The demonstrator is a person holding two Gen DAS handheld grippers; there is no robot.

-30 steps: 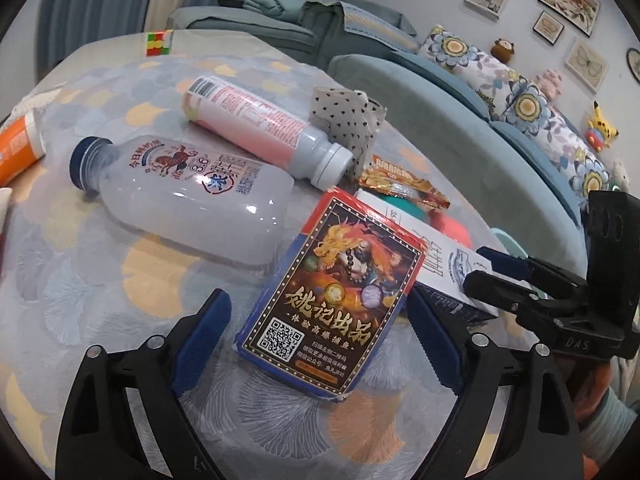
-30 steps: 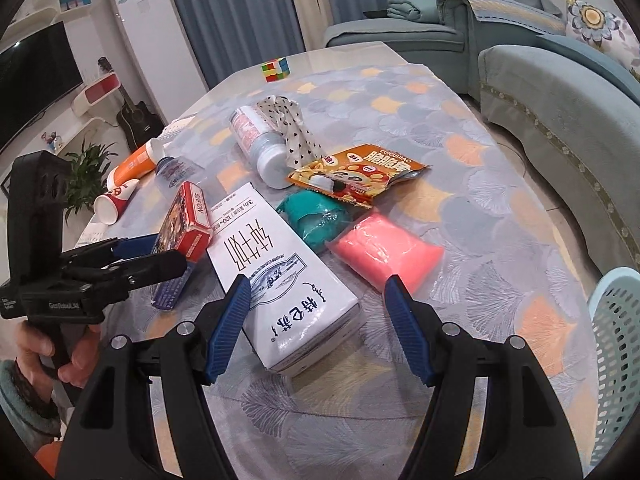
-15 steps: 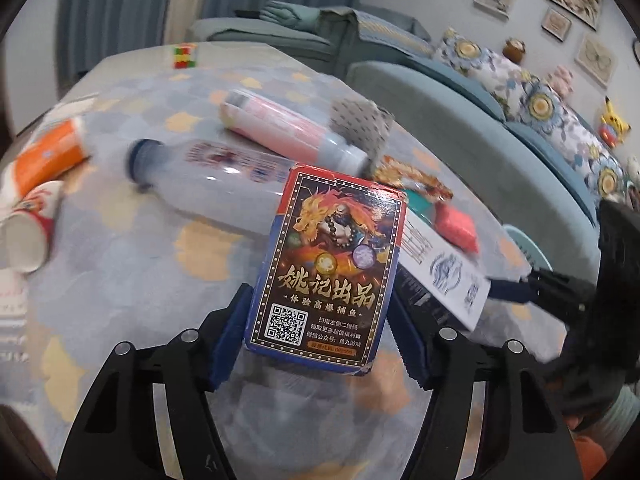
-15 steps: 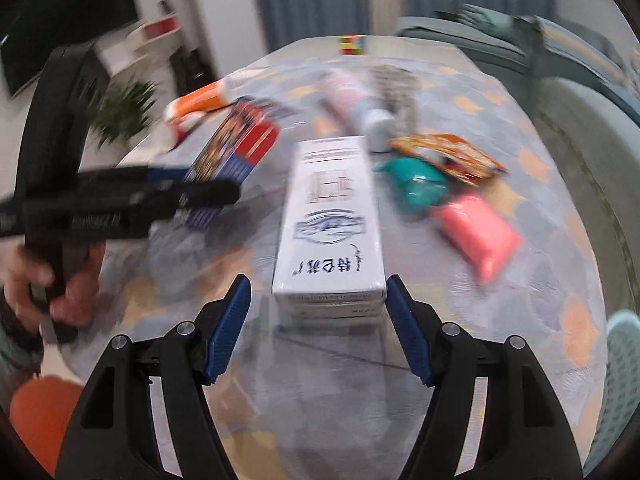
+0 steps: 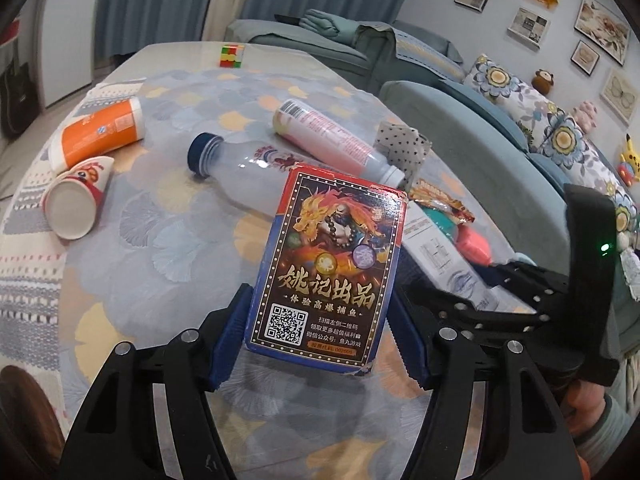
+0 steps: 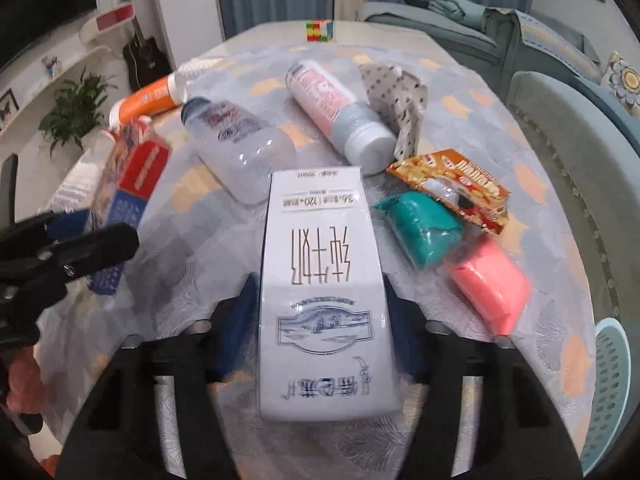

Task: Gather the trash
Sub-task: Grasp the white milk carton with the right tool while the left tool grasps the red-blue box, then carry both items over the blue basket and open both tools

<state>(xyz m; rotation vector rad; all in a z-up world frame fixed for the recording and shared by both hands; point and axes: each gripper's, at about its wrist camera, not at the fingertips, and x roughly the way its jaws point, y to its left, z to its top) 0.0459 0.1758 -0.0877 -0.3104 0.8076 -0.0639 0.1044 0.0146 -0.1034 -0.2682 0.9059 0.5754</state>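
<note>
My left gripper [image 5: 320,320] is shut on a dark playing-card box [image 5: 332,264] with a dragon picture, holding it tilted up off the patterned tablecloth [image 5: 132,264]. In the right wrist view the same box [image 6: 132,184] hangs in the left gripper [image 6: 80,236] at the left. My right gripper [image 6: 320,300] is closing on a white milk carton [image 6: 320,276] that lies lengthwise between its jaws. Both blue pads sit against the carton's sides.
On the table lie a clear bottle [image 5: 248,176], a pink bottle [image 5: 332,140], an orange tube [image 5: 100,132], a paper cup [image 5: 76,204], dotted paper [image 6: 400,92], a snack wrapper [image 6: 452,188], teal [image 6: 420,224] and pink [image 6: 488,284] packets. A pale blue basket [image 6: 612,392] stands off the right edge.
The left gripper shut on the card box and lifted it off the table. The right gripper swung in line with the white carton and its jaws narrowed onto it.
</note>
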